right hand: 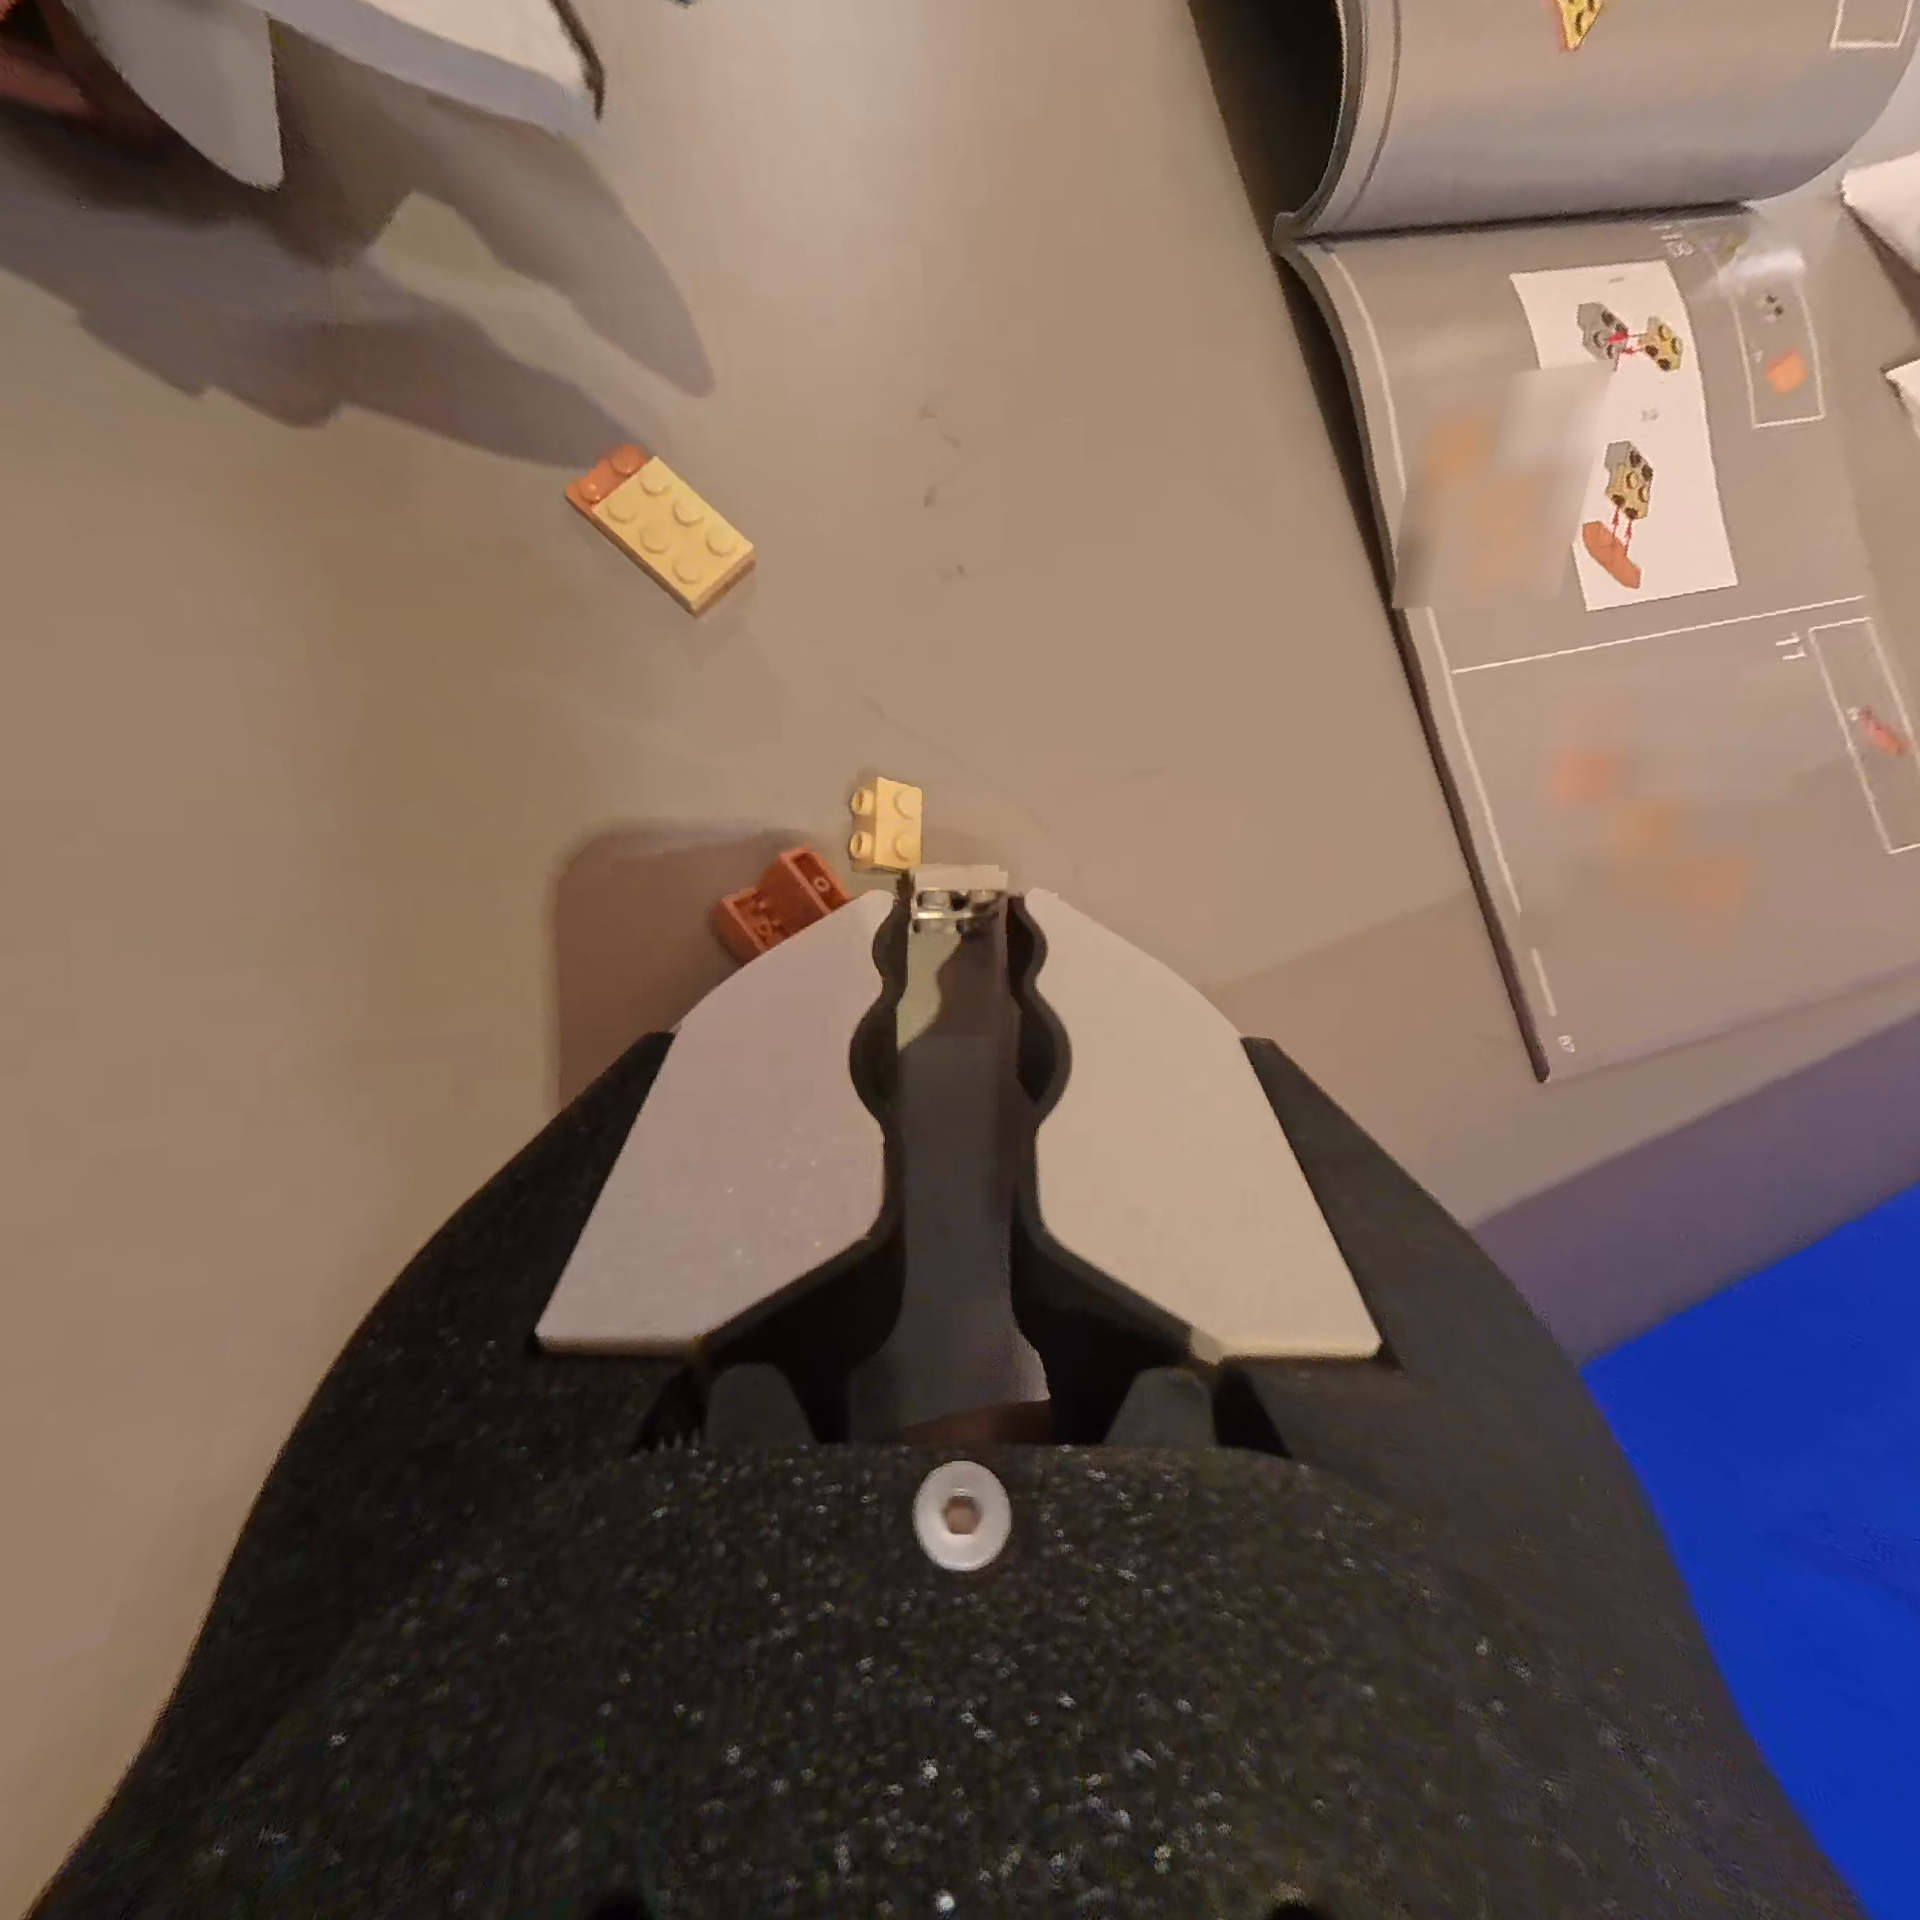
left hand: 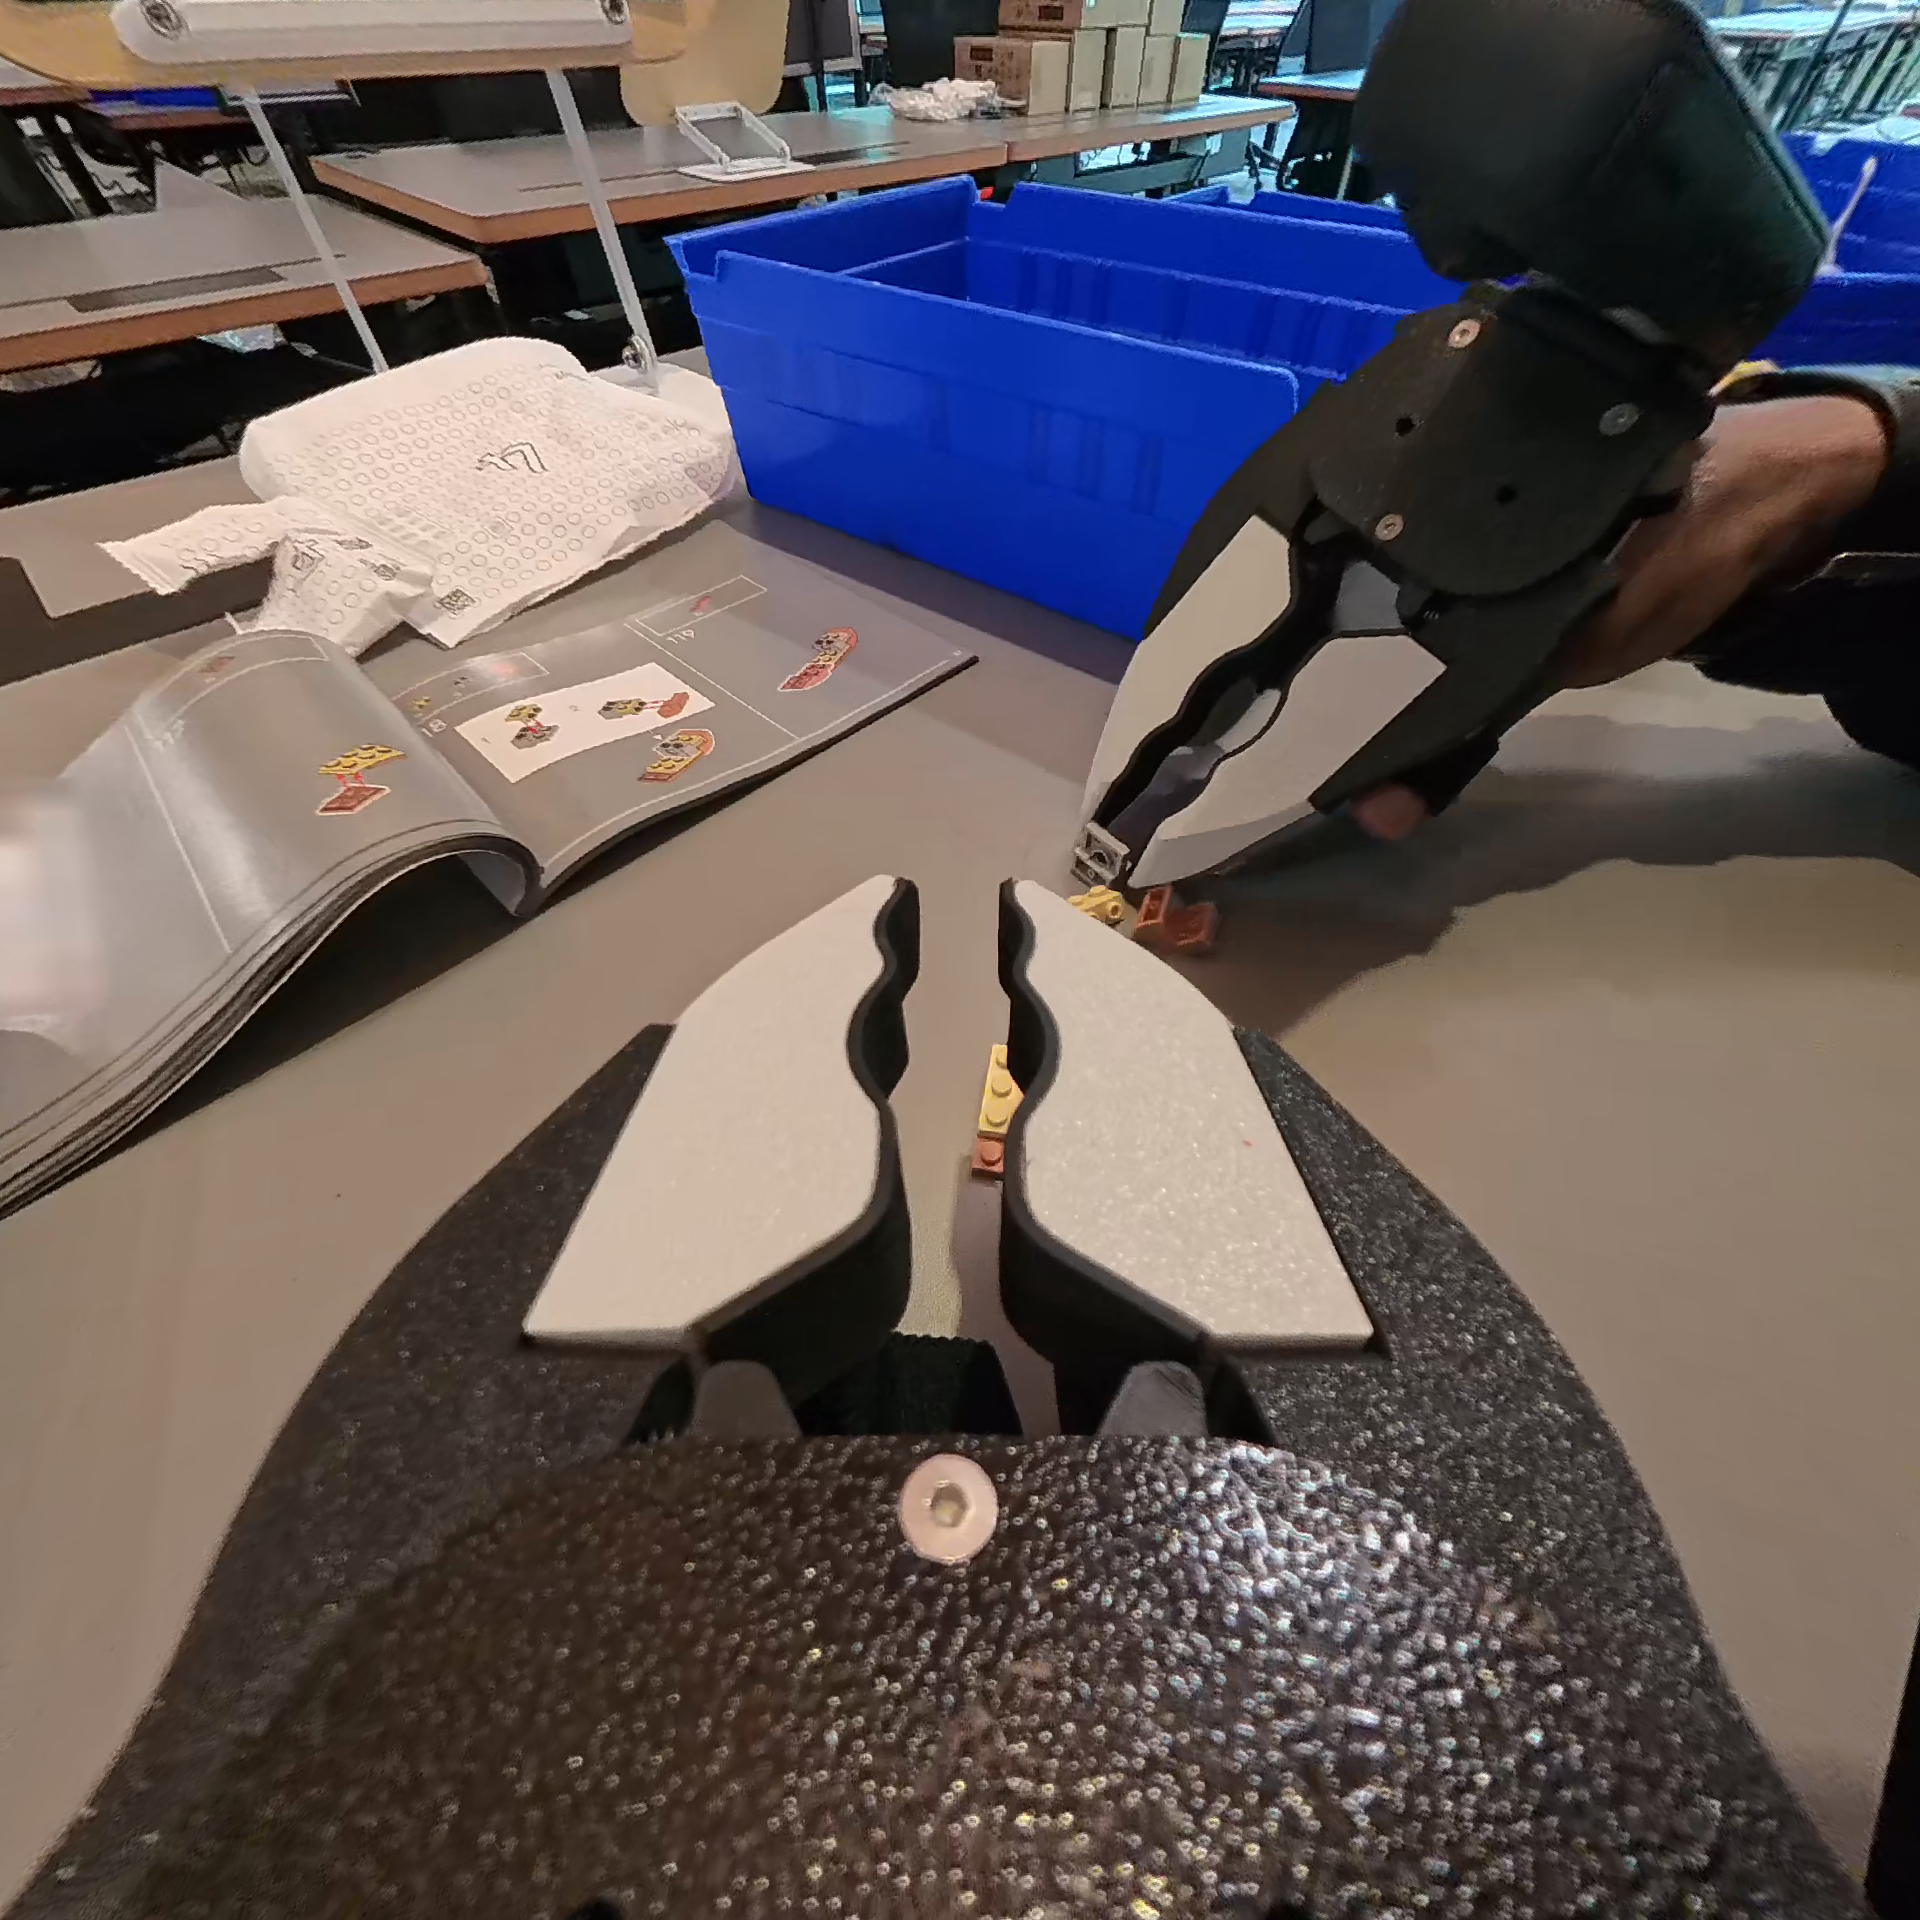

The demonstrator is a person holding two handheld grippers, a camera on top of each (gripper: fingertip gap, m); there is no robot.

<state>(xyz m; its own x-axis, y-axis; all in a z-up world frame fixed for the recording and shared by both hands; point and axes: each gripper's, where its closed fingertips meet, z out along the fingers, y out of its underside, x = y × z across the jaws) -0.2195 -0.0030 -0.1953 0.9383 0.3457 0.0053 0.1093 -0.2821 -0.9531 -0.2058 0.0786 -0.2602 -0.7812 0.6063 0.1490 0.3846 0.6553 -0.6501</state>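
On the grey counter (right hand: pixel 1039 520), right gripper (right hand: pixel 954 902) tips down, jaws clamped on a small grey brick (right hand: pixel 951 900); a tan brick (right hand: pixel 885 823) and brown brick (right hand: pixel 774 902) lie just beside its tips. Left gripper (left hand: pixel 958 904) jaws parted, nothing gripped, above a tan plate (right hand: pixel 665 530). Open instruction booklet (left hand: pixel 582 717) and blue bin (left hand: pixel 987 416) nearby.

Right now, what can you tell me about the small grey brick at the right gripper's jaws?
The small grey plastic brick is square-faced, with recessed hollows on the face turned to the left wrist camera. It sits at the very tips of the right gripper, whose jaws close on its two sides, low over the grey tabletop. Whether it still rests on the table is unclear. A small tan studded brick and a reddish-brown brick lie just beside it.
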